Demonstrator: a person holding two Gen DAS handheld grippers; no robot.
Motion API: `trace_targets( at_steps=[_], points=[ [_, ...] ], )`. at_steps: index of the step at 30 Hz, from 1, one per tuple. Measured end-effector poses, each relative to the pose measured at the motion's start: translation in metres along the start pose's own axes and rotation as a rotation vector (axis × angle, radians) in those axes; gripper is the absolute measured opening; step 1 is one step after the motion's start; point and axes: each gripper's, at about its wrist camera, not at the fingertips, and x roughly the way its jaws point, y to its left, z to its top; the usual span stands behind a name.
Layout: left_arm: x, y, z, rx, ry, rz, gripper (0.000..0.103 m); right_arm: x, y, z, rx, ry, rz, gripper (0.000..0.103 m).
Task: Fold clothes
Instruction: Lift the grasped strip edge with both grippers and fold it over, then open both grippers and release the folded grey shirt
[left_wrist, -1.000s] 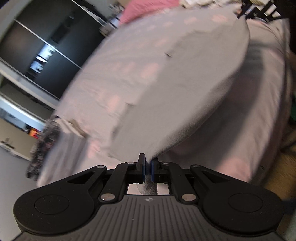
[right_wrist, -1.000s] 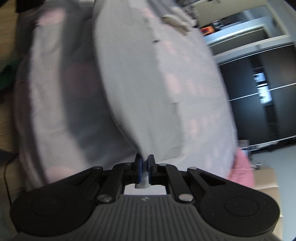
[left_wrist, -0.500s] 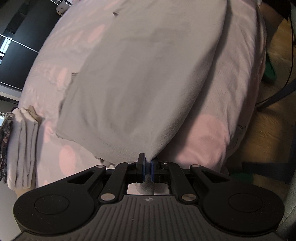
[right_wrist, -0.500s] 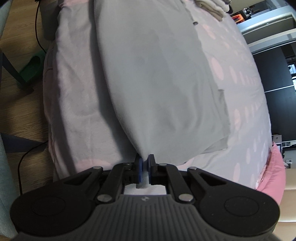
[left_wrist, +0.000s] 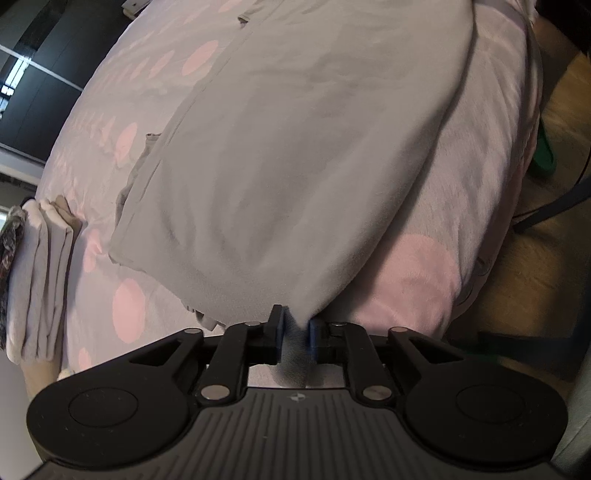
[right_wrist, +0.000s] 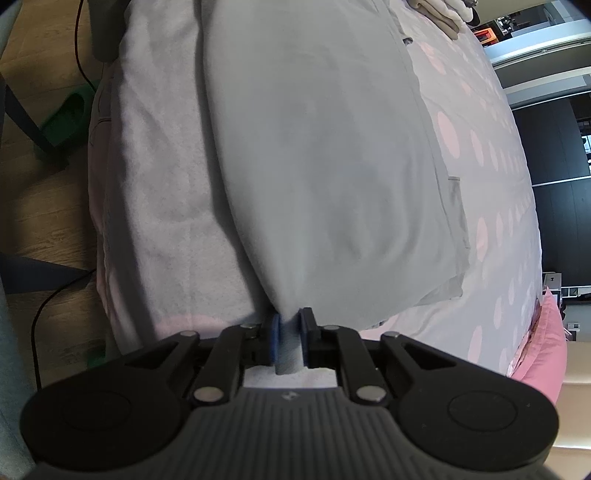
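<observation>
In the left wrist view, a grey cloth is seen spread flat on the bed, which has a cover with pink dots. A corner of the cloth is pinched by the left gripper; its jaws are nearly closed, with the cloth between them. A pile of folded clothes is seen at the left edge of the bed.

In the right wrist view, another corner of the same cloth is pinched by the right gripper, with its jaws closed tight on it. A pink pillow is seen at the right, and a wood floor at the left.
</observation>
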Motion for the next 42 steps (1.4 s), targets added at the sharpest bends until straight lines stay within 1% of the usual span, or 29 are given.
trace_targets(
  at_steps=[1, 3, 6, 8, 10, 11, 12, 16, 19, 24, 26, 29, 31, 33, 34, 36, 39, 42],
  points=[
    [-0.002, 0.002, 0.0, -0.009, -0.003, -0.008, 0.017, -0.001, 0.0, 0.0, -0.002, -0.001, 0.0, 0.018],
    [-0.006, 0.003, 0.0, -0.018, -0.016, -0.022, 0.024, -0.004, 0.0, 0.001, -0.005, -0.004, -0.002, 0.026],
    [-0.013, 0.004, 0.001, -0.03, -0.039, -0.031, 0.025, -0.009, 0.005, -0.003, 0.003, -0.019, 0.0, 0.036],
    [-0.017, 0.005, 0.001, -0.042, -0.055, -0.039, 0.026, -0.012, 0.006, -0.005, 0.005, -0.03, 0.001, 0.039],
    [-0.022, 0.007, 0.002, -0.059, -0.076, -0.044, 0.034, -0.018, 0.003, -0.007, 0.007, -0.041, 0.001, 0.042],
    [-0.024, 0.009, 0.002, -0.07, -0.09, -0.045, 0.042, -0.019, -0.001, -0.007, 0.013, -0.05, 0.0, 0.042],
    [-0.026, 0.011, 0.003, -0.081, -0.104, -0.046, 0.046, -0.021, -0.004, -0.007, 0.018, -0.059, -0.002, 0.043],
    [-0.034, 0.021, 0.006, -0.138, -0.152, -0.059, 0.046, -0.033, -0.013, -0.003, 0.07, -0.119, -0.002, 0.047],
    [-0.036, 0.038, 0.011, -0.211, -0.176, -0.075, 0.046, -0.04, -0.024, -0.002, 0.137, -0.166, 0.001, 0.048],
    [-0.044, 0.063, 0.018, -0.344, -0.209, -0.099, 0.046, -0.052, -0.049, -0.006, 0.3, -0.201, 0.02, 0.048],
    [-0.046, 0.076, 0.021, -0.393, -0.219, -0.11, 0.046, -0.05, -0.064, -0.008, 0.394, -0.207, 0.037, 0.048],
    [-0.046, 0.093, 0.027, -0.429, -0.223, -0.117, 0.046, -0.046, -0.087, -0.011, 0.536, -0.216, 0.063, 0.048],
    [-0.041, 0.104, 0.032, -0.443, -0.216, -0.107, 0.048, -0.044, -0.102, -0.014, 0.632, -0.221, 0.081, 0.049],
    [-0.033, 0.114, 0.036, -0.468, -0.207, -0.092, 0.048, -0.035, -0.119, -0.013, 0.747, -0.224, 0.112, 0.051],
    [-0.027, 0.12, 0.038, -0.49, -0.202, -0.086, 0.048, -0.03, -0.128, -0.015, 0.795, -0.221, 0.123, 0.055],
    [-0.016, 0.131, 0.039, -0.547, -0.195, -0.067, 0.048, -0.017, -0.143, -0.019, 0.885, -0.208, 0.14, 0.058],
    [0.001, 0.147, 0.037, -0.641, -0.185, -0.035, 0.048, 0.011, -0.161, -0.021, 1.015, -0.168, 0.162, 0.059],
    [0.017, 0.159, 0.03, -0.735, -0.169, -0.042, 0.048, 0.038, -0.175, -0.034, 1.145, -0.122, 0.174, 0.06]
  ],
)
